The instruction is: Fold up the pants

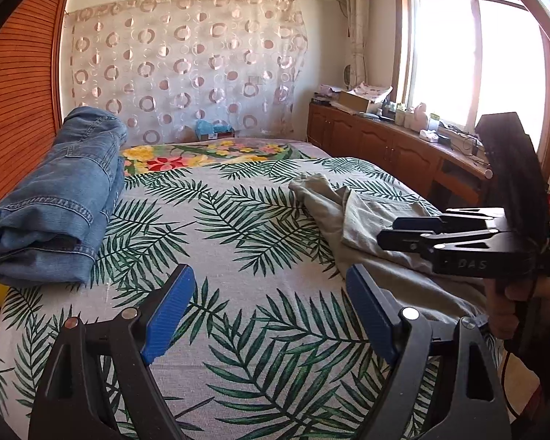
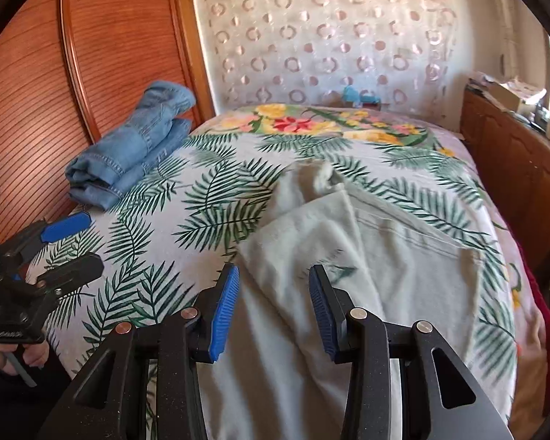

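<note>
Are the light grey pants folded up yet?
Partly: the light grey cotton pants have one flap doubled over, but the rest lies rumpled and spread.

bed: leaf-print sheet (image 1: 238, 220) | wall: circle-pattern curtain (image 1: 187, 62) | right — wooden cabinet (image 1: 377, 146), bright window (image 1: 469, 62)

The only readable lettering is "DAS", pale on the black body of the right gripper (image 1: 409, 233), at the right edge of the left wrist view.

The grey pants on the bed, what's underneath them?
The grey pants lie straight on the palm-leaf bedspread, which shows all around them. Anything between the pants' own layers is covered and cannot be seen.
</note>
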Demonstrator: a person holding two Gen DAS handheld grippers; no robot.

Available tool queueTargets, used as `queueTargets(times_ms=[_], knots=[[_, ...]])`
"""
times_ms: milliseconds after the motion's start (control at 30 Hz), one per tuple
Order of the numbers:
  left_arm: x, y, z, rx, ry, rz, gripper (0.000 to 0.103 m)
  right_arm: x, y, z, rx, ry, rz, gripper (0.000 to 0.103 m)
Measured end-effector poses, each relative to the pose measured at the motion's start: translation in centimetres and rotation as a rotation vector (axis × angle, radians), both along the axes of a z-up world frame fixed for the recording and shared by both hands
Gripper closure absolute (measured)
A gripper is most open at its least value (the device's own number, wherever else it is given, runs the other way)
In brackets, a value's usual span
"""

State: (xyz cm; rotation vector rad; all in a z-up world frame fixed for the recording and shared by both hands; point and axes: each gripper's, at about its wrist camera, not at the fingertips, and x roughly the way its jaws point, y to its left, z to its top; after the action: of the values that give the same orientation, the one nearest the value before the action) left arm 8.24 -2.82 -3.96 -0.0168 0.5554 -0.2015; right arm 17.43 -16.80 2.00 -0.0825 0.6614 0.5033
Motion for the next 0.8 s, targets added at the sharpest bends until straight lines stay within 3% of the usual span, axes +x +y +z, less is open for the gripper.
queueTargets(times_ms=[233, 433, 600, 800], knots=[[0.3, 0.4, -0.3, -0.006, 0.001, 0.010, 0.018, 3.0, 3.1, -0.8, -0.049, 0.039, 0.059, 0.062], [0.5, 0.9, -0.9, -0.010, 0.008, 0.026, 0.018, 5.2, 4.3, -1.6, -0.083, 0.053, 0.056, 0.075], [0.5, 0.7, -1.3, -0.008, 0.019, 0.023, 0.018, 6.2, 5.0, -2.2, -0.085, 0.061, 0.055, 0.097], [0.5, 0.2, -1.5, 0.000, 0.026, 0.009, 0.018, 4.8, 4.2, -0.7, -0.035, 0.007, 0.052, 0.100]])
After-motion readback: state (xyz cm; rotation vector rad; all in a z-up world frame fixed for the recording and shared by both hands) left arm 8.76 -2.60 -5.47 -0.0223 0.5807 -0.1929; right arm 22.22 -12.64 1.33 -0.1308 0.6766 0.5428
